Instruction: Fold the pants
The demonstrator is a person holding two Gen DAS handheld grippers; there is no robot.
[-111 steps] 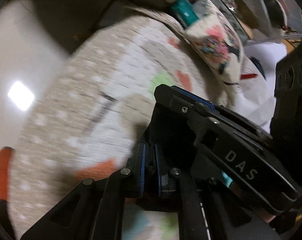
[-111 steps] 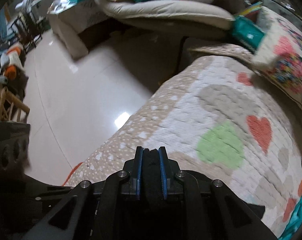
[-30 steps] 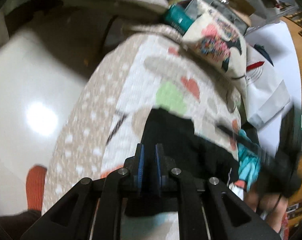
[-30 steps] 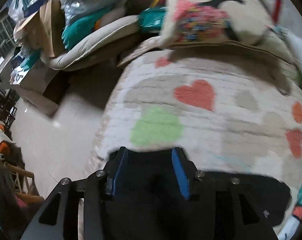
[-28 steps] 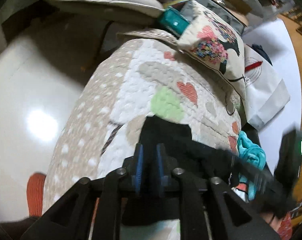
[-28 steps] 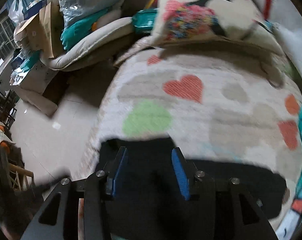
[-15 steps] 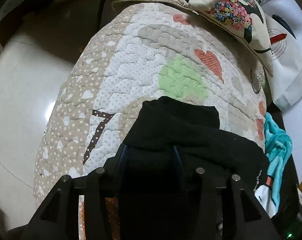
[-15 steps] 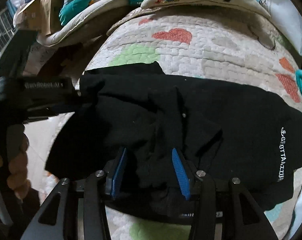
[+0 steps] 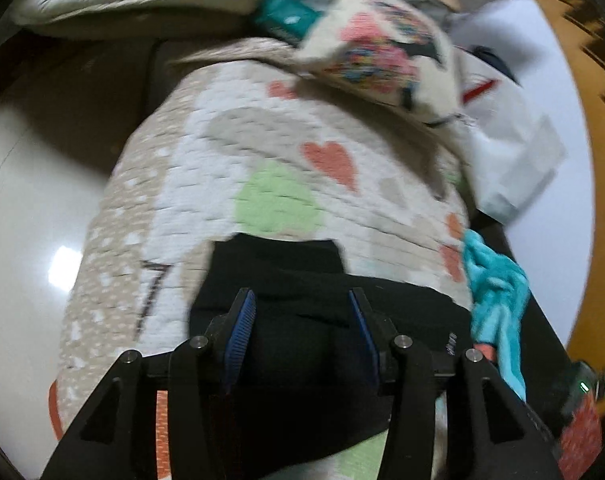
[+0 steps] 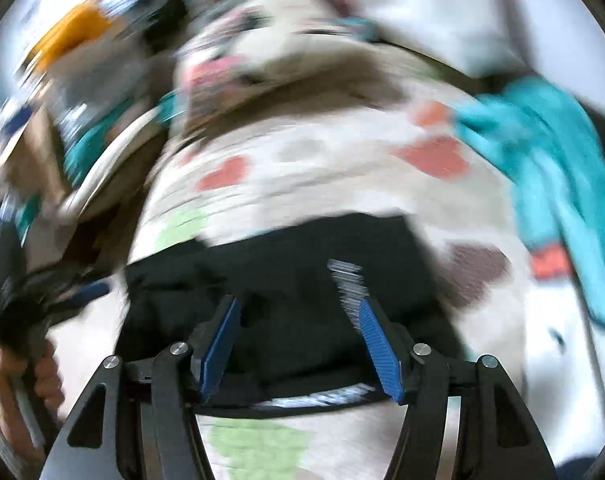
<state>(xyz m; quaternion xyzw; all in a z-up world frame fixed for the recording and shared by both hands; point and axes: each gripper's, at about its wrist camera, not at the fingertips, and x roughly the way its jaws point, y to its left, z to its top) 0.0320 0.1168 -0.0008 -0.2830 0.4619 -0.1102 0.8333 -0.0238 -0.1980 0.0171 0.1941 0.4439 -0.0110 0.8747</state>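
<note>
pants (image 9: pixel 302 304): on the quilt (image 9: pixel 206 168), under both spread tools
pillow (image 9: pixel 382 52): at 12 o'clock, behind pants
towel (image 9: pixel 498 288): at 3 o'clock, possibly touching pants

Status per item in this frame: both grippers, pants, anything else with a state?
left gripper: open, pads apart above the pants, holding nothing.
right gripper: open, nothing between its pads.
black pants: bunched, lying on the quilt, not neatly folded.
heart-print quilt: spread over the surface.
teal cloth: crumpled at the quilt's edge.
patterned pillow: lying at the quilt's far end.
</note>
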